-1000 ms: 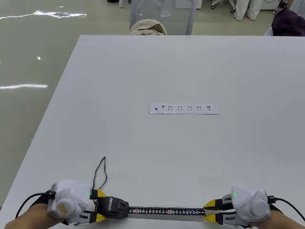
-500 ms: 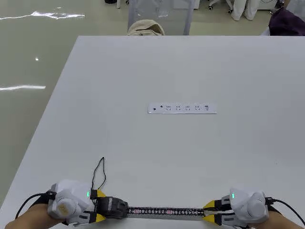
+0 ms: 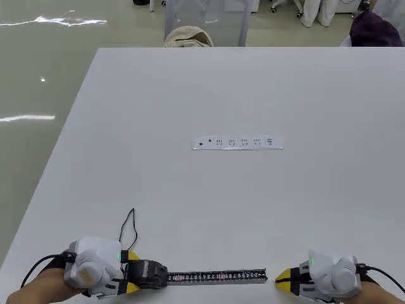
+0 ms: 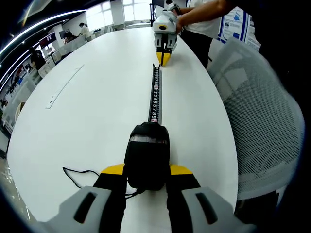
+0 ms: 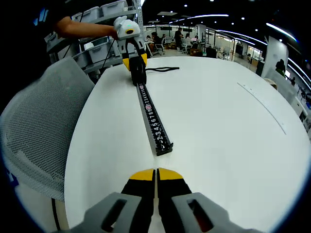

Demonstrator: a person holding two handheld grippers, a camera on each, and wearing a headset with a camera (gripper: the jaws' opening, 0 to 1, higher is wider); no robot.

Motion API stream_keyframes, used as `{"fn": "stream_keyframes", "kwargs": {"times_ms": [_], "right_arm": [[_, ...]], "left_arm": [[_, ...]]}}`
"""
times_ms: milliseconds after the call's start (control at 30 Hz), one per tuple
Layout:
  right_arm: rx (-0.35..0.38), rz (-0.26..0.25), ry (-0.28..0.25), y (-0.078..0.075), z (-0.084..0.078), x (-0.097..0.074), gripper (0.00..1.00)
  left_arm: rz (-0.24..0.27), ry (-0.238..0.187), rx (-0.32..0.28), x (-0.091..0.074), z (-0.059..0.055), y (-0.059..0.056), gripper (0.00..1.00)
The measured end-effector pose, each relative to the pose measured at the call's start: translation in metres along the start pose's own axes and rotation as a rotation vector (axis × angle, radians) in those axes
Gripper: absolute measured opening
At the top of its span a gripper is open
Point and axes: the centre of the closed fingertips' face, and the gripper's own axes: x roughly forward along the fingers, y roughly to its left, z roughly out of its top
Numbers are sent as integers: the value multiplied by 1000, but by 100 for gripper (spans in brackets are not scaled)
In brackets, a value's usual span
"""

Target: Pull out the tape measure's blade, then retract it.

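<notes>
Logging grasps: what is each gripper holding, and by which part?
The left gripper clamps the tape measure's black case between its fingers. The right gripper is shut, holding nothing; the blade's tip lies free.

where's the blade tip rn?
Head view, near edge of the table: the blade tip lies flat just left of the right gripper, with a small gap between them.

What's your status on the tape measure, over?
Left hand-held gripper shut on tape measure. Right hand-held gripper shut, empty, just off the blade end. Blade out, flat on table. Nothing in the way.
</notes>
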Motion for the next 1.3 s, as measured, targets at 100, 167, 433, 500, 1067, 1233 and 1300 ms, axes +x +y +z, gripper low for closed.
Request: {"fn": "stream_keyframes", "kwargs": {"times_ms": [100, 167, 433, 500, 1067, 1233, 1300], "right_arm": [[6, -9, -4, 1, 0, -1, 0], [9, -11, -5, 1, 0, -2, 0], [5, -22, -13, 3, 2, -4, 0], [6, -22, -14, 5, 4, -5, 0], [33, -76, -49, 14, 14, -16, 15], [49, -96, -57, 18, 15, -19, 19], [65, -112, -61, 19, 16, -20, 22]], "left_arm": [[-3, 0, 8, -1, -1, -1, 27], [-4, 3, 13, 0, -1, 0, 27], [1, 8, 19, 0, -1, 0, 27], [3, 8, 18, 0, -1, 0, 28], [58, -40, -60, -14, 4, -1, 40], [97, -114, -147, -22, 11, -5, 47], [112, -135, -177, -26, 12, -9, 48]]}}
